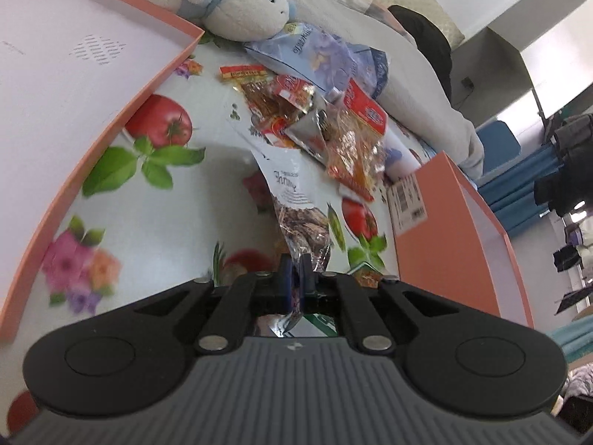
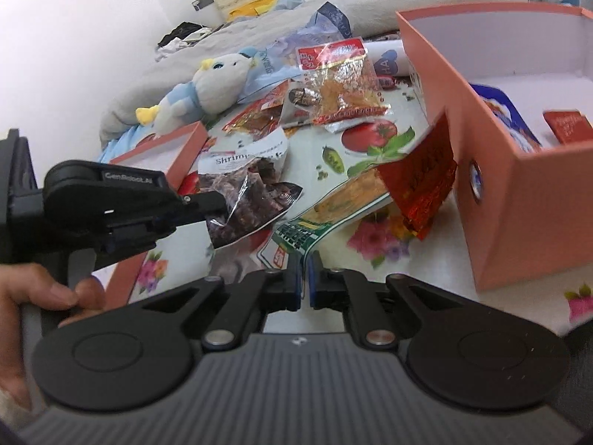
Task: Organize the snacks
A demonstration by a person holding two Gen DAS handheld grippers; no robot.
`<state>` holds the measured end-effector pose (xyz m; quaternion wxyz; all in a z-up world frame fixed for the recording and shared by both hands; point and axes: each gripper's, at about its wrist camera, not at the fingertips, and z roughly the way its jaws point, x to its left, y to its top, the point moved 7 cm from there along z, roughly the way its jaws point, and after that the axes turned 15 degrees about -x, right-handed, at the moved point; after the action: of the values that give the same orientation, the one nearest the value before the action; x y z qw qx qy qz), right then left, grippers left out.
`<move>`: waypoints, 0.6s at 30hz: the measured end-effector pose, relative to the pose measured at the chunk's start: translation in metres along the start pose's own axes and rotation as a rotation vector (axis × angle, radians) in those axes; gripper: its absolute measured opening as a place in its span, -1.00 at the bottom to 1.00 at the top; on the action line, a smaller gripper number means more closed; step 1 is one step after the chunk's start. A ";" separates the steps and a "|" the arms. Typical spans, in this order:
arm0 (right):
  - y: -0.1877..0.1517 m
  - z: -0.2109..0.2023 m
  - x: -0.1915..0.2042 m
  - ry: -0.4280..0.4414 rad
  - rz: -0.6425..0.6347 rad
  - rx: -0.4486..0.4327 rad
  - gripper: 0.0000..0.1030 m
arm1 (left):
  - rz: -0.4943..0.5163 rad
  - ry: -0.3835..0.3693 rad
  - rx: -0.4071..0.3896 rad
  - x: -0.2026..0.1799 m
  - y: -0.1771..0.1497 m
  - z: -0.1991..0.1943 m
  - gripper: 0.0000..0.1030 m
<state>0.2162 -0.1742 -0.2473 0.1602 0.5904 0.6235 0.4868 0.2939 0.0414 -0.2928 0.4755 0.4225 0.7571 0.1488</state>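
My left gripper [image 1: 295, 264] is shut on the lower edge of a clear-and-white shrimp snack bag [image 1: 296, 204] with dark pieces inside, held above the flowered cloth. From the right wrist view the same gripper [image 2: 213, 200] pinches that bag [image 2: 248, 185]. My right gripper [image 2: 304, 259] is shut and empty, just above the corner of a green-and-yellow snack packet [image 2: 333, 207]. A red foil packet [image 2: 422, 185] leans against the salmon box [image 2: 493, 170], which holds a blue packet [image 2: 507, 118] and a red packet [image 2: 567, 126]. A pile of red and orange snack packs [image 1: 326, 122] lies further back.
The salmon box lid [image 1: 74, 74] lies open at the left, also in the right wrist view [image 2: 159, 148]. A plush toy [image 1: 237, 3] and a blue snack bag [image 1: 326, 55] lie behind the pile. The salmon box [image 1: 444, 230] stands at the right. Bedding is behind.
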 end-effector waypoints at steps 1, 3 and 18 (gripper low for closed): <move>-0.002 -0.003 0.000 -0.001 -0.006 0.004 -0.86 | 0.003 0.000 0.005 -0.001 -0.003 -0.006 -0.93; -0.006 -0.009 0.000 0.001 -0.008 0.019 -0.86 | 0.000 -0.002 0.016 -0.001 -0.009 -0.017 -0.93; -0.019 -0.033 -0.004 -0.025 -0.053 0.056 -0.31 | 0.014 0.063 0.083 0.022 -0.027 -0.050 -0.44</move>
<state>0.1808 -0.1884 -0.2481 0.1640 0.5838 0.6505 0.4573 0.2337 0.0509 -0.2972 0.4323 0.4424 0.7743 0.1339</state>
